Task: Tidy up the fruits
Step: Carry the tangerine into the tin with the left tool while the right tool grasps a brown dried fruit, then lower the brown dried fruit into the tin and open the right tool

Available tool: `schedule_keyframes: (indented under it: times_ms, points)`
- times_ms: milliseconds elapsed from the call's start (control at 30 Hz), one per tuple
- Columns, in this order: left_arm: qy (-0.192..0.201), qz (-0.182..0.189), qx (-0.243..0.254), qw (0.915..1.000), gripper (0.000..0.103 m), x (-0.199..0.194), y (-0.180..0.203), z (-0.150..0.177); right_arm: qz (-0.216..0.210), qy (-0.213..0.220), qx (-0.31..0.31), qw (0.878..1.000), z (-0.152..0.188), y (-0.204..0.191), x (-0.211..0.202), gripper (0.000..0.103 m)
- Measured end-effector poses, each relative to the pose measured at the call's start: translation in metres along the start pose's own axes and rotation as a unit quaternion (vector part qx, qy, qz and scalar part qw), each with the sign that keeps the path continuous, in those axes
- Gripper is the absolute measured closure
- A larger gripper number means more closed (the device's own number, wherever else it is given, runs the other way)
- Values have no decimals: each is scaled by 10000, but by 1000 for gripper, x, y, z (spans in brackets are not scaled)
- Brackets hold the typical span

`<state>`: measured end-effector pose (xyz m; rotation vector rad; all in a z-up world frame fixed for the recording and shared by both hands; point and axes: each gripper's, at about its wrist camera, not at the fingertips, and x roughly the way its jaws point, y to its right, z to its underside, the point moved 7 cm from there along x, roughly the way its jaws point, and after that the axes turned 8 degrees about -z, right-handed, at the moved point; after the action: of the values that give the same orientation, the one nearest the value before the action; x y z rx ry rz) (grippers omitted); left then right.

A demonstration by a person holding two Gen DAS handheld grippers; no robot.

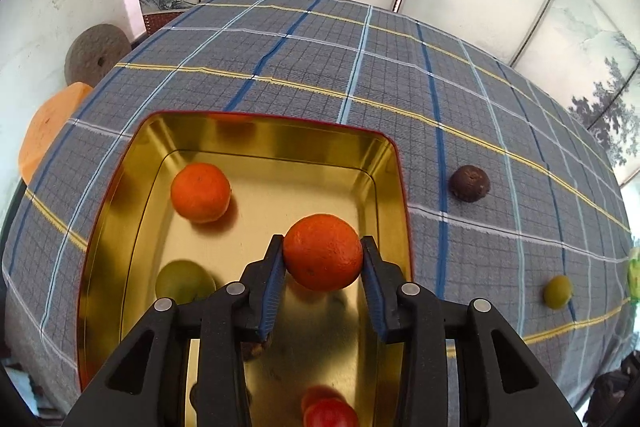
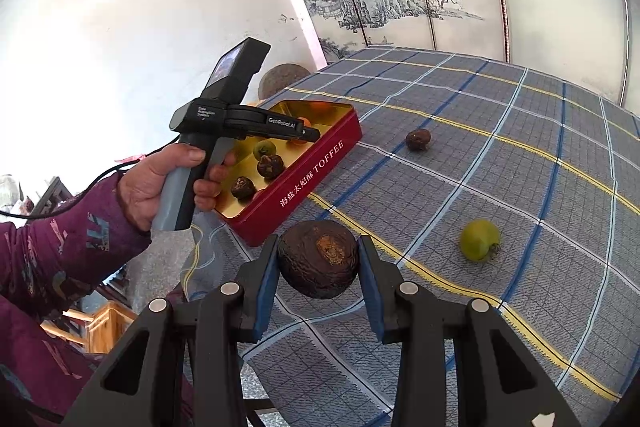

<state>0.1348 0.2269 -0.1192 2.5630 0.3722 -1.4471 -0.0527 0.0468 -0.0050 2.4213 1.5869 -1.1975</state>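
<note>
An orange (image 1: 323,253) hangs over the gold inside of the red tin (image 1: 256,119), and my left gripper (image 1: 323,247) is shut on it, both blue pads touching its sides. In the tin lie another orange (image 1: 201,191), a green fruit (image 1: 182,281) and a red fruit (image 1: 330,413). My right gripper (image 2: 318,255) is shut on a dark brown wrinkled fruit (image 2: 318,259), held above the checked cloth near the tin's (image 2: 312,175) front corner. On the cloth lie a dark fruit (image 2: 418,139) and a green fruit (image 2: 479,239).
A person's hand (image 2: 160,183) in a purple sleeve holds the left gripper's handle over the tin. The grey checked tablecloth (image 1: 360,67) covers the table. A round stone disc (image 1: 96,55) and an orange block (image 1: 48,131) sit beyond the table's left edge. Painted screens stand behind.
</note>
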Motion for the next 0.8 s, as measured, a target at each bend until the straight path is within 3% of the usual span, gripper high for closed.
schedule_keyframes:
  times_ms: [67, 133, 567, 800]
  points:
    - [133, -47, 33, 9999, 47, -8, 0, 1, 3, -1, 0, 10000, 0, -1, 0, 68]
    - [302, -137, 120, 9994, 43, -18, 1, 2, 11, -1, -8, 10000, 0, -2, 1, 68]
    - [1309, -703, 551, 9874, 34, -84, 6, 14, 47, -4, -141, 9999, -6, -18, 1, 68]
    - [1586, -973, 711, 9800, 29, -102, 1, 30, -43, -71, -150, 9999, -11, -26, 10, 68]
